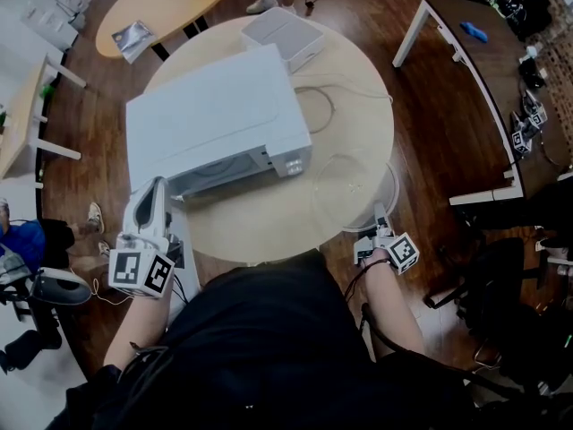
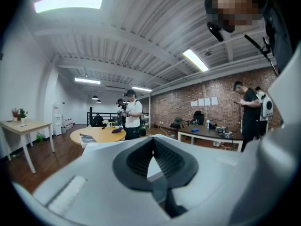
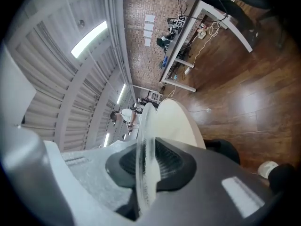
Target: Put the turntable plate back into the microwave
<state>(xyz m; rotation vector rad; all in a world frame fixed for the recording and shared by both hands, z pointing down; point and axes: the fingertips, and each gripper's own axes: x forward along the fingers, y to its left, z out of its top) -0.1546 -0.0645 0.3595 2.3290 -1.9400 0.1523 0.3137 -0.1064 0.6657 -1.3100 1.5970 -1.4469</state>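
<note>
The turntable plate [image 1: 354,191] is clear glass, so I judge it stiff, fairly heavy for its size, slick under the pads and quick to chip or shatter if it knocks the microwave [image 1: 210,115] or drops to the wooden floor. The rim is the only sensible place to take hold of it. A pinch at one edge leaves the whole disc hanging off that point, so the far side is likely to sag or swing unless it is carried slowly and kept close to flat. The right gripper [image 1: 380,218] already has that hold: in the right gripper view its fingers [image 3: 171,161] pinch the near rim of the glass [image 3: 145,140], which runs edge-on between them. The plate is out at the right side of the round beige surface [image 1: 269,227], to the right of the microwave, with its far edge reaching past the surface's rim. Whether it rests there or is raised a little I cannot tell. It looks like a thin transparent round disc, almost invisible from above apart from faint circular outlines and glints, with a thicker rolled lip. The left gripper [image 1: 154,191] sits by the microwave's front left corner, its fingers [image 2: 169,161] pressed together at the tips with nothing clearly between them
</note>
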